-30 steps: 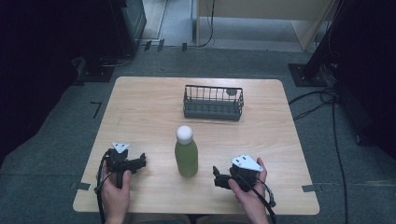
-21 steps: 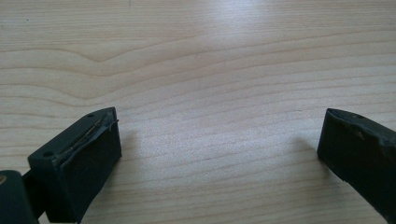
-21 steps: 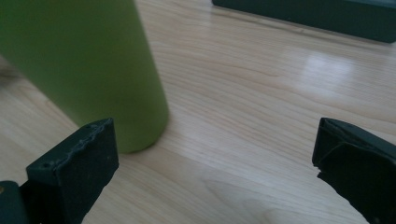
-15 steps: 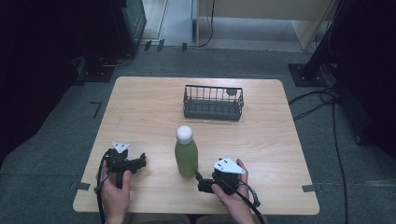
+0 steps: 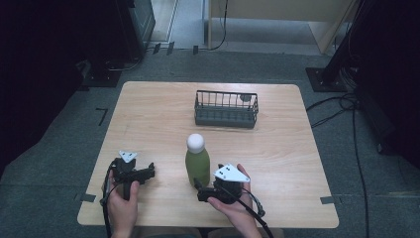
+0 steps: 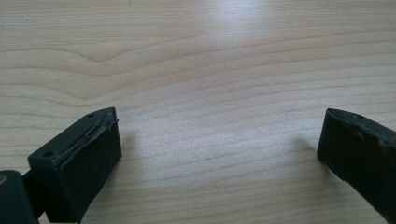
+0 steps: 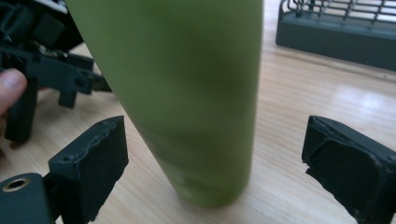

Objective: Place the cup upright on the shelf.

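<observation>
Right gripper (image 7: pixel 212 154) sits low at the near table edge, jaws spread wide, nothing held. Green bottle (image 7: pixel 187 93) stands upright just ahead of it, partly between the jaws and nearer the left one; no contact that can be made out, though the close view is blurred, so a light touch cannot be ruled out. In the high view the same bottle (image 5: pixel 197 161) with its white cap (image 5: pixel 195 142) stands right beside that gripper (image 5: pixel 202 194). Left gripper (image 5: pixel 148 172) rests off to the bottle's far side, jaws released over bare table (image 6: pixel 210 70). Farther out, well beyond the bottle, is the wire basket (image 5: pixel 226 109). Step in hand looks like the approach to grasp. Next move likely calls for centring the body between the jaws, pushing slightly forward, then closing on the lower body without tipping it.
</observation>
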A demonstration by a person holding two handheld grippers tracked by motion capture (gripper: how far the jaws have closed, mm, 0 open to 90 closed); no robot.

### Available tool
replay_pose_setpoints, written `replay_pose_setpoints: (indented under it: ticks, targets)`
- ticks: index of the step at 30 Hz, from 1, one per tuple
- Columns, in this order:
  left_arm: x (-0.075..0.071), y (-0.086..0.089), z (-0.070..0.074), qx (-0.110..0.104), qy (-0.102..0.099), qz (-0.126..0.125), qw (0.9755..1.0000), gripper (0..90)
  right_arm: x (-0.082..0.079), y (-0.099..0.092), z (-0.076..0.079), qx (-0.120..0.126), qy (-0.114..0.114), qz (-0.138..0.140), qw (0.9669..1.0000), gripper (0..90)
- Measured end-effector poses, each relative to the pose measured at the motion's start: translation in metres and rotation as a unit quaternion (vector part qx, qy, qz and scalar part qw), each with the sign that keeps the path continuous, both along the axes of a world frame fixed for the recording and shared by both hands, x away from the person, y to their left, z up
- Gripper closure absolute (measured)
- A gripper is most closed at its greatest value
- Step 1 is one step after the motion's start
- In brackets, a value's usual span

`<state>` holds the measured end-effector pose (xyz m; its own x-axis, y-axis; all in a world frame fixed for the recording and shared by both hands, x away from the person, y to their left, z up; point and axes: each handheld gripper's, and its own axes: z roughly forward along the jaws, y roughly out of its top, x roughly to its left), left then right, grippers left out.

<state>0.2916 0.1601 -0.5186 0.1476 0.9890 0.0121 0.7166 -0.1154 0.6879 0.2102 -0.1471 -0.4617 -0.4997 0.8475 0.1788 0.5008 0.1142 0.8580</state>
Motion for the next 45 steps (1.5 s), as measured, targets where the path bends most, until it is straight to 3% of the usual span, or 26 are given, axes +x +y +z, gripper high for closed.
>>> replay_pose_setpoints:
  ticks: [8,16,25,28,45]
  targets:
    - [0.000,0.000,0.000,0.000,0.000,0.000,1.0000,0.1,0.009,0.015,0.009,-0.014,-0.020,-0.002,0.9997,7.9]
    - [0.000,0.000,0.000,0.000,0.000,0.000,1.0000,0.1,0.016,0.024,0.014,-0.018,-0.031,0.008,0.9993,15.0]
    - [0.000,0.000,0.000,0.000,0.000,0.000,1.0000,0.1,0.025,0.029,0.023,-0.004,-0.045,0.008,0.9990,13.9]
    - [0.000,0.000,0.000,0.000,0.000,-0.001,1.0000,0.1,0.027,0.030,0.027,0.001,-0.049,0.012,0.9987,18.4]
    - [0.000,0.000,0.000,-0.001,-0.001,0.000,1.0000,0.1,0.035,0.019,0.033,-0.010,-0.048,0.005,0.9988,20.5]
